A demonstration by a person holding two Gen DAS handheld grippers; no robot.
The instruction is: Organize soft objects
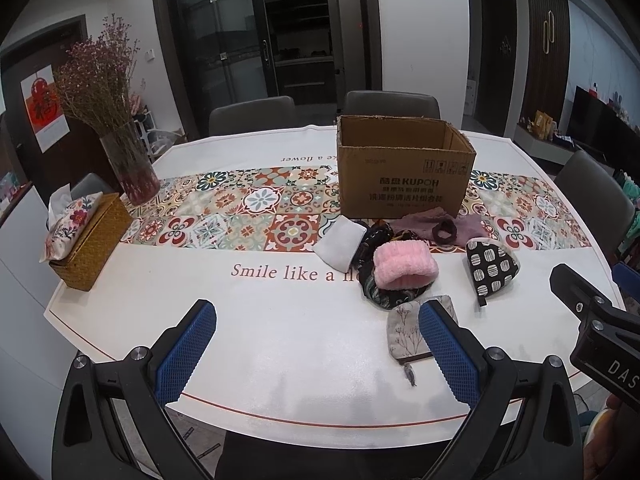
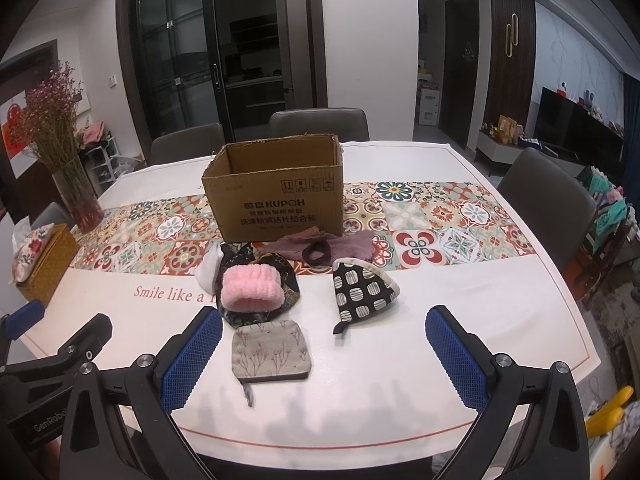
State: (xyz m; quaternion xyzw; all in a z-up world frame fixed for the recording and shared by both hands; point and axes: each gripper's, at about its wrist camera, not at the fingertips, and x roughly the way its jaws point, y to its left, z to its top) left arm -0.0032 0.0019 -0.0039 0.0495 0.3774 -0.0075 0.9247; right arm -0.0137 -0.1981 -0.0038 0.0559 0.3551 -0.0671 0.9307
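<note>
An open cardboard box (image 1: pixel 404 168) (image 2: pixel 276 196) stands on the patterned runner. In front of it lies a heap of soft things: a fluffy pink band (image 1: pixel 405 265) (image 2: pixel 252 288) on a dark floral cloth (image 1: pixel 374 280) (image 2: pixel 288 284), a white pad (image 1: pixel 338 248) (image 2: pixel 206 268), a mauve cloth (image 1: pixel 424 222) (image 2: pixel 344 246) with a dark scrunchie (image 1: pixel 444 232) (image 2: pixel 315 251), a black-and-white mitt (image 1: pixel 493 266) (image 2: pixel 362 290) and a grey floral pouch (image 1: pixel 402 334) (image 2: pixel 270 350). My left gripper (image 1: pixel 316 344) is open near the table's front edge, left of the pouch. My right gripper (image 2: pixel 324 354) is open, with the pouch near its left finger.
A glass vase of dried flowers (image 1: pixel 130 168) (image 2: pixel 78 196) and a woven tissue box (image 1: pixel 94 236) (image 2: pixel 46 260) stand at the table's left end. Grey chairs (image 1: pixel 390 104) (image 2: pixel 548 192) surround the white table (image 1: pixel 280 332) (image 2: pixel 460 296). The other gripper shows at each view's side.
</note>
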